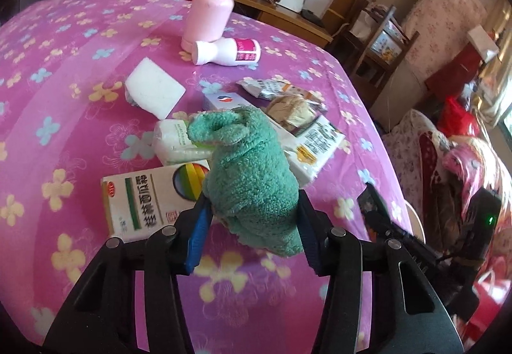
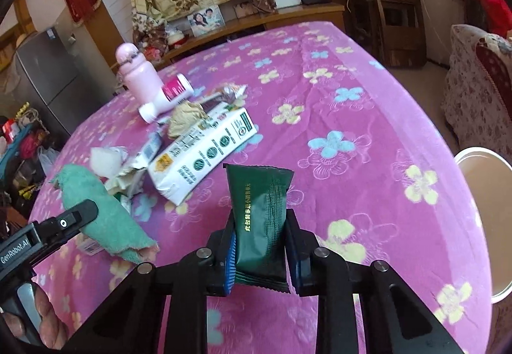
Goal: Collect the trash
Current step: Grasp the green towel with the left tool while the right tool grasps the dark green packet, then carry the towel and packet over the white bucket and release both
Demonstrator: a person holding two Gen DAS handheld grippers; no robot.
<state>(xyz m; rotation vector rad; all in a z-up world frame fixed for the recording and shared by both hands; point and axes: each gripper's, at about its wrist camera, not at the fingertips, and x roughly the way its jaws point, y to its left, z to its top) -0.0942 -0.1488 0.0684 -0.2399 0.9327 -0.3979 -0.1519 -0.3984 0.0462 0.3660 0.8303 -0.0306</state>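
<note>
Evidently, in the left wrist view the left gripper [image 1: 252, 210] clamps a green fuzzy cloth [image 1: 249, 175] above the pink flowered tablecloth [image 1: 64, 72], over the litter pile.

Seen from the right wrist, the right gripper [image 2: 260, 245] pinches a dark green sachet [image 2: 260, 216], which should be kept pinched until over the white bin [image 2: 480, 175] at the table's right edge; what the bin holds cannot be made out.

Both grippers [image 1: 252, 210] [image 2: 260, 245] clamped (angled downward)

Bottle [image 1: 228, 52] before flask [image 1: 209, 5], seemingly touching
</note>
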